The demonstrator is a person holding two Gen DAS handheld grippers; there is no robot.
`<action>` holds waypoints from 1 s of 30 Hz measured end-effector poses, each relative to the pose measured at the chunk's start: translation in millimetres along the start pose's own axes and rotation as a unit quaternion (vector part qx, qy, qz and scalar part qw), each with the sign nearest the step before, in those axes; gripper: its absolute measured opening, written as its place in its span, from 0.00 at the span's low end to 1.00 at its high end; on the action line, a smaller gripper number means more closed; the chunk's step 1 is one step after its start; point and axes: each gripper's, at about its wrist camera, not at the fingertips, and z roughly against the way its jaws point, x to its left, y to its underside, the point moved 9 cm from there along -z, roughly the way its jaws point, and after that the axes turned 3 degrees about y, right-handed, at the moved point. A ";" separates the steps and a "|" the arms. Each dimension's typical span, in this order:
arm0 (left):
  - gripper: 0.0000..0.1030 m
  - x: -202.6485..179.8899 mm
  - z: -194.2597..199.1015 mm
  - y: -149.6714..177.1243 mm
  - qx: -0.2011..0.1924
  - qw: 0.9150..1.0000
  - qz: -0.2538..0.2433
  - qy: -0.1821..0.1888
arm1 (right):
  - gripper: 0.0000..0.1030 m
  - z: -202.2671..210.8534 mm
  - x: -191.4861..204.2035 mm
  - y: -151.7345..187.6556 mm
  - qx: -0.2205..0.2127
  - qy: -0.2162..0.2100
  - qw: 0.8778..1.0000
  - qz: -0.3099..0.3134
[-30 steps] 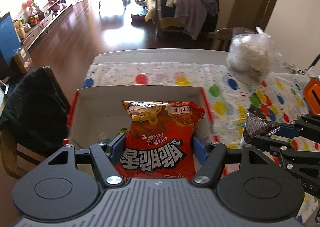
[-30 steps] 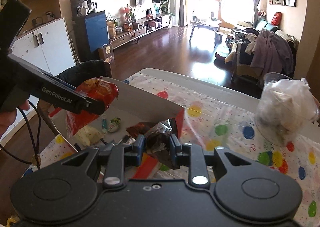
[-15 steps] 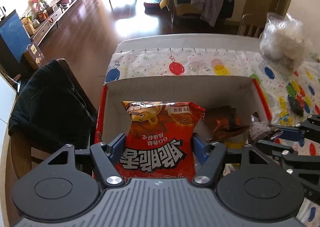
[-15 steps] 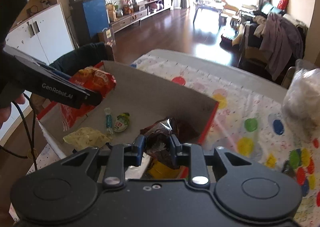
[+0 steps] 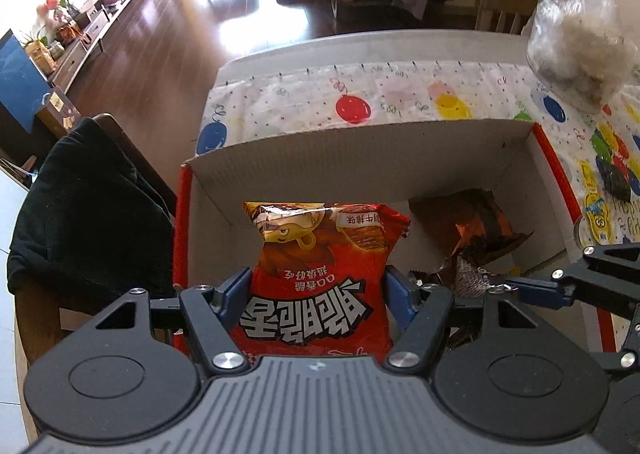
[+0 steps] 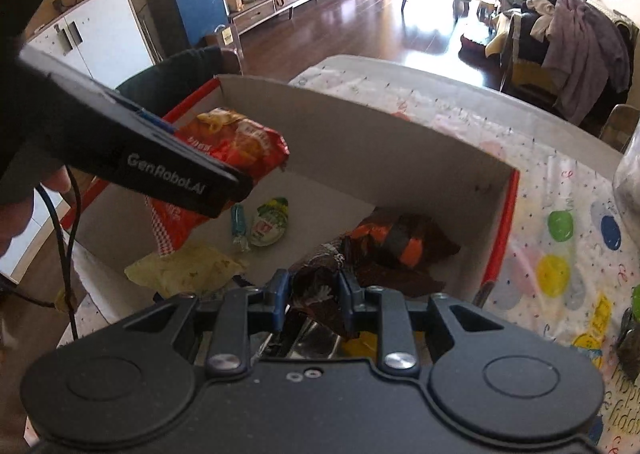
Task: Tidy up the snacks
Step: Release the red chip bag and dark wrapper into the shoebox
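My left gripper (image 5: 320,286) is shut on a red snack bag (image 5: 320,278) and holds it above the left side of an open cardboard box (image 5: 360,158) with red outer walls. The bag also shows in the right wrist view (image 6: 240,146), above the box floor. My right gripper (image 6: 312,290) is shut on a small dark brown snack packet (image 6: 316,286), low over the box's right side (image 6: 496,230). In the left wrist view the right gripper (image 5: 500,288) reaches in from the right.
In the box lie a dark orange-and-brown bag (image 6: 400,242), a yellow wrapper (image 6: 184,270), a green-white packet (image 6: 270,222) and a blue candy (image 6: 239,224). A dark packet (image 5: 616,178) and a clear plastic bag (image 5: 580,50) sit on the dotted tablecloth (image 5: 400,98). A chair with black cloth (image 5: 84,206) stands left.
Both grippers have moved forward and down over the box with their snacks. The brown packet is now low inside the box's right side; the red bag hangs over the left side.
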 end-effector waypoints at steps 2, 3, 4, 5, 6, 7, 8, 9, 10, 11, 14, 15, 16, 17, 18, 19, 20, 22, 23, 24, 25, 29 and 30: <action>0.68 -0.3 -2.7 -0.2 0.006 1.000 -0.001 -0.002 | 0.24 -2.9 -0.1 1.2 0.005 0.003 1.000 -0.001; 0.68 -0.3 -4.2 -0.3 0.010 1.000 -0.001 -0.002 | 0.24 -3.7 -0.2 1.7 0.007 0.003 1.000 -0.002; 0.68 -0.1 -6.1 -0.7 0.014 1.000 0.001 -0.001 | 0.24 -4.6 -1.0 2.1 0.009 0.003 1.000 -0.003; 0.68 0.2 -7.7 -0.7 0.018 1.000 0.003 0.000 | 0.24 -5.7 -1.7 3.0 0.011 0.004 1.000 -0.005; 0.68 0.3 -8.7 -1.2 0.019 1.000 0.004 -0.001 | 0.24 -7.0 -2.8 3.5 0.014 0.004 1.000 -0.007; 0.67 0.8 -9.3 -2.5 0.018 1.000 0.004 -0.001 | 0.24 -7.3 -3.5 4.4 0.016 0.003 1.000 -0.009; 0.67 0.6 -10.1 -3.5 0.020 1.000 0.005 -0.001 | 0.24 -7.4 -4.5 4.5 0.017 0.004 1.000 -0.011; 0.67 0.6 -11.1 -3.5 0.023 1.000 0.008 0.000 | 0.25 -7.6 -5.3 4.6 0.019 0.005 1.000 -0.014; 0.67 0.8 -11.5 -3.3 0.026 1.000 0.011 0.001 | 0.25 -7.5 -6.3 5.4 0.020 0.005 1.000 -0.017; 0.67 0.8 -11.3 -3.0 0.026 1.000 0.014 0.002 | 0.25 -7.1 -7.1 5.4 0.021 0.005 1.000 -0.020; 0.67 0.3 -8.4 -2.9 0.021 1.000 0.015 0.004 | 0.27 -4.1 -9.0 5.9 0.020 0.006 0.999 -0.026; 0.67 -0.2 -6.5 -2.4 0.018 1.000 0.015 0.007 | 0.27 -2.3 -9.2 6.2 0.019 0.005 0.999 -0.029; 0.67 0.8 -4.2 -2.6 0.015 1.000 0.015 0.008 | 0.28 -0.3 -9.4 5.5 0.018 0.005 0.999 -0.031; 0.67 0.7 -2.2 -2.1 0.011 1.000 0.017 0.009 | 0.29 1.9 -9.6 5.3 0.017 0.004 0.999 -0.032; 0.67 0.3 0.3 -1.3 0.007 1.000 0.017 0.011 | 0.29 4.1 -9.5 5.2 0.015 0.003 0.999 -0.034; 0.67 -0.3 2.7 -1.3 0.004 1.000 0.017 0.013 | 0.29 6.3 -9.6 4.8 0.014 0.002 0.999 -0.036; 0.67 -0.8 5.3 -0.8 -0.001 1.000 0.016 0.014 | 0.30 9.1 -9.8 4.8 0.013 0.000 0.999 -0.038; 0.67 -0.5 11.0 0.2 -0.009 1.000 0.016 0.013 | 0.31 15.1 -9.0 5.4 0.012 -0.005 0.999 -0.038; 0.67 -0.5 14.2 1.0 -0.015 1.000 0.018 0.014 | 0.32 18.0 -9.0 4.1 0.010 -0.006 0.999 -0.038; 0.67 0.0 17.7 2.2 -0.019 0.999 0.021 0.014 | 0.33 21.4 -9.2 4.0 0.007 -0.005 0.999 -0.039; 0.67 0.5 21.1 3.3 -0.023 0.999 0.024 0.014 | 0.34 25.7 -9.0 3.7 0.004 -0.006 0.999 -0.039; 0.67 1.8 36.2 5.5 -0.043 0.998 0.033 0.017 | 0.41 42.2 -7.8 1.1 -0.011 -0.009 0.999 -0.043; 0.67 1.2 40.9 6.2 -0.048 0.998 0.035 0.020 | 0.44 46.6 -7.6 0.8 -0.016 -0.009 0.999 -0.044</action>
